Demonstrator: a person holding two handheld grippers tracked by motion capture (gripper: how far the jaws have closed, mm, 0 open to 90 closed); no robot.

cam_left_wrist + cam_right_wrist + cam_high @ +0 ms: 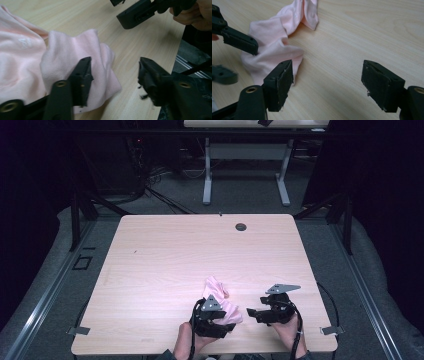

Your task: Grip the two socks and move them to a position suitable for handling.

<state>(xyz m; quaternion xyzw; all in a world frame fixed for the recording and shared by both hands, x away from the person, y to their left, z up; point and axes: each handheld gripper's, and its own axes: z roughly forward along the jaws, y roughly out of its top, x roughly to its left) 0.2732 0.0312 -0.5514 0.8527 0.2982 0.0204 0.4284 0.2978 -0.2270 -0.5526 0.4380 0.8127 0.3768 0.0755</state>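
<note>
A person is working a crumpled pale-pink cloth (220, 302) at the near edge of a light wooden worktop (165, 260), a handheld gripper in each hand. Nearest the camera, the left gripper (216, 319) is hovering over the cloth's near end, its jaws parted and released: in the left gripper view one jaw is standing over the fabric (75, 60) while the other is hanging above bare wood beside the cloth's corner, nothing pinched between them. Just to the right of the cloth, the right gripper (254, 313) is pointing toward it, jaws likewise spread wide and gripping nothing, with the cloth's edge (274, 52) lying just beside one jaw. Beyond the cloth, the far half of the worktop is lying bare except for a small dark round grommet (241, 226) well away near the far edge. To take hold cleanly, the left jaws would likely need to be straddling the cloth's corner fully and pressing low to the wood before closing, so a single layer is caught rather than a bunched fold.
</note>
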